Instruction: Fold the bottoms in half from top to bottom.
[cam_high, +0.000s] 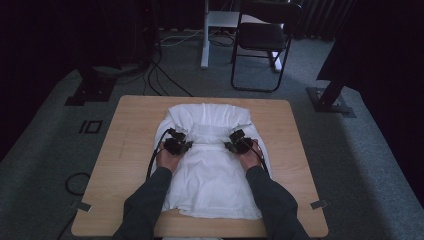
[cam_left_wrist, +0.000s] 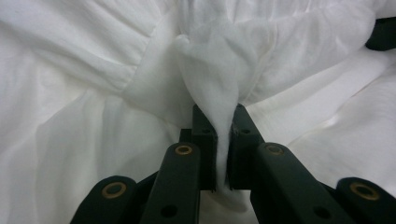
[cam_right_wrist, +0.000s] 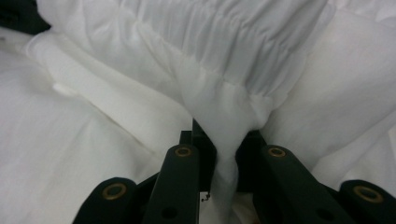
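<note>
Left gripper (cam_high: 178, 143): jaws pressed together on a pinch of white cloth; in the left gripper view (cam_left_wrist: 222, 154) the fold rises from between them toward 12 o'clock.
Right gripper (cam_high: 238, 143): likewise clamped on a tuft of cloth, just below the gathered band (cam_right_wrist: 224, 51) in the right gripper view (cam_right_wrist: 224, 158).
Garment (cam_high: 212, 175): a white piece spread flat mid-table, hem at 6 o'clock near the person, top at 12 o'clock; long axis runs 6 to 12.
Key relation: both pinches sit at the band's two ends, left one at 9 o'clock of the middle, right one at 3 o'clock, level with each other. The near half lies toward 6 o'clock from the claws, the far half toward 12. Neither hand is nearer; they are matched.
Coming move, as I judge it: a fold along the band line, both hands carrying together, either up and over toward 12 or back toward 6. Uneven lift would skew the crease.
Table (cam_high: 130, 130): pale wood, bare strips at 9 and 3 o'clock beside the cloth.
Room: grey carpet, cables (cam_high: 160, 75) on the floor at 11 o'clock, a dark chair (cam_high: 262, 40) at 1 o'clock beyond the table, dim walls behind.
</note>
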